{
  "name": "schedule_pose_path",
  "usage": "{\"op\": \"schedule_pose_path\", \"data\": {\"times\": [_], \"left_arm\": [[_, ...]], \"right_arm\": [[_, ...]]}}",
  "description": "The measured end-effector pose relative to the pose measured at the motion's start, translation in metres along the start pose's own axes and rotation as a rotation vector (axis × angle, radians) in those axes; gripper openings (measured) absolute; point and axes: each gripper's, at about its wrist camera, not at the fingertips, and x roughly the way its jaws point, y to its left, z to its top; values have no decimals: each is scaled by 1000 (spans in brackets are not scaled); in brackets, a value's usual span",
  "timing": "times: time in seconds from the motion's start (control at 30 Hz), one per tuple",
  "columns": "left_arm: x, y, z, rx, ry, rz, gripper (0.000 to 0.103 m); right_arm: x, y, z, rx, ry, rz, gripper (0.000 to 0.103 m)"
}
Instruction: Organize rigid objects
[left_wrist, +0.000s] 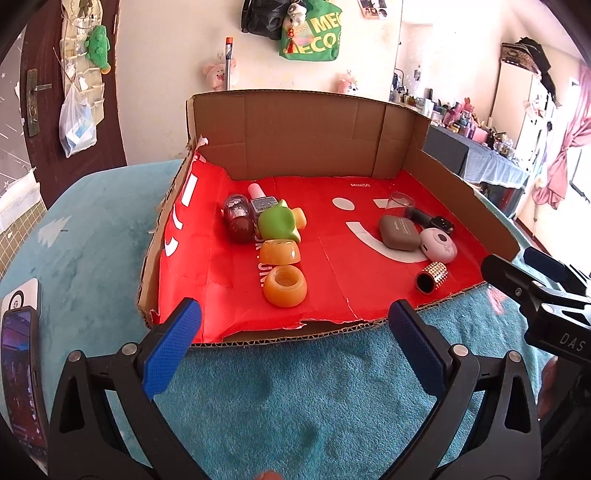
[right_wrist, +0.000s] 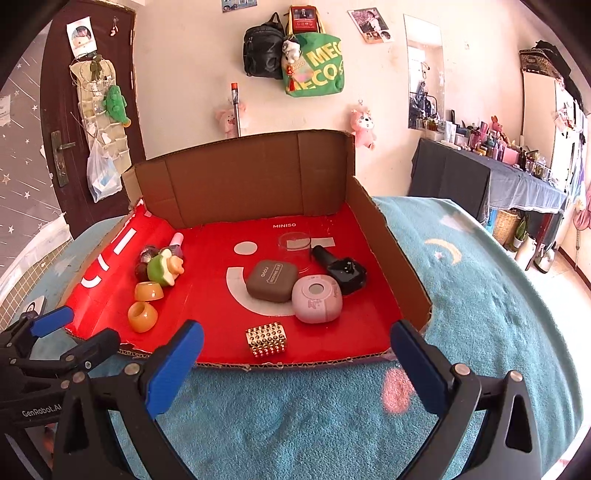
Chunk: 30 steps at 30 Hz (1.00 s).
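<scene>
Both my left claw (left_wrist: 291, 350) and my right claw (right_wrist: 295, 363) are wide open and hold nothing, hanging over the fuzzy blue blanket (right_wrist: 295, 413) just before the front edge of the cardboard tray (right_wrist: 236, 173). I think the bumpy gold tube (right_wrist: 266, 339) near the tray's front edge comes next, so I should pinch it across its round sides, or it may roll. The two smooth orange rings (left_wrist: 284, 286) sit by the tray's left side, and the soft-looking pink case (right_wrist: 317, 300) touches the brown case (right_wrist: 271, 280) in the middle.

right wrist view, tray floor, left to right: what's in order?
Orange ring-shaped piece → green duck-like toy → gold studded cylinder → pink rounded case → black smartwatch → cardboard tray's right wall.
</scene>
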Motion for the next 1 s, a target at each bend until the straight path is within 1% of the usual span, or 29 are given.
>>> {"op": "schedule_pose_path", "data": {"times": [0.1, 0.23, 0.6, 0.77, 1.0], "left_arm": [[-3, -1, -6, 2, 20, -12, 103], [-3, -2, -16, -3, 51, -30, 103], [13, -6, -40, -7, 153, -56, 103], [19, -6, -42, -12, 176, -58, 103], [23, -7, -42, -11, 186, -49, 103]], "right_arm": [[-8, -1, -2, 2, 0, 6, 103], [-13, -3, -11, 1, 23, 11, 103], [4, -11, -39, 20, 146, 17, 103], [10, -10, -44, 9, 178, 14, 103], [17, -10, -48, 3, 210, 11, 103]]}}
